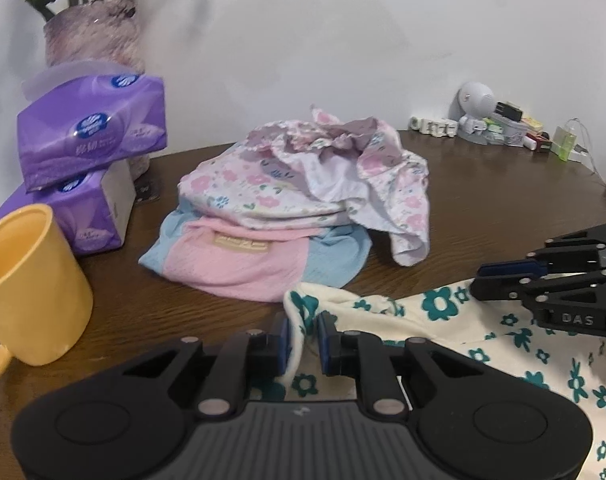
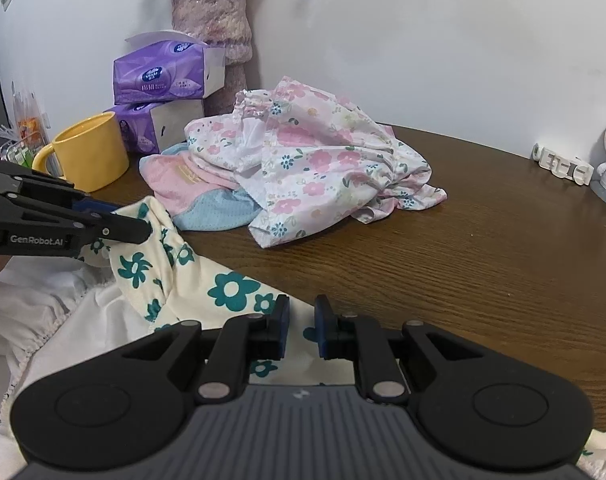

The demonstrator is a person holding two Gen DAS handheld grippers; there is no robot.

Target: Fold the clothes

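The left gripper (image 1: 304, 342) is clamped on the cream floral garment (image 1: 483, 344) at the table's (image 2: 463, 248) near edge; the right gripper (image 2: 303, 330) pinches its hem.

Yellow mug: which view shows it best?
The right wrist view: the yellow mug stands whole there, rim and handle visible, beside the tissue packs. The left wrist view has the mug large but cut by the left edge, handle partly out of frame.

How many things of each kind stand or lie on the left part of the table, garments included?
Garments: 3: cream one, pink-floral one, pink-blue one
Tissue packs: 2
Yellow mug: 1
Vase: 1
Total: 7
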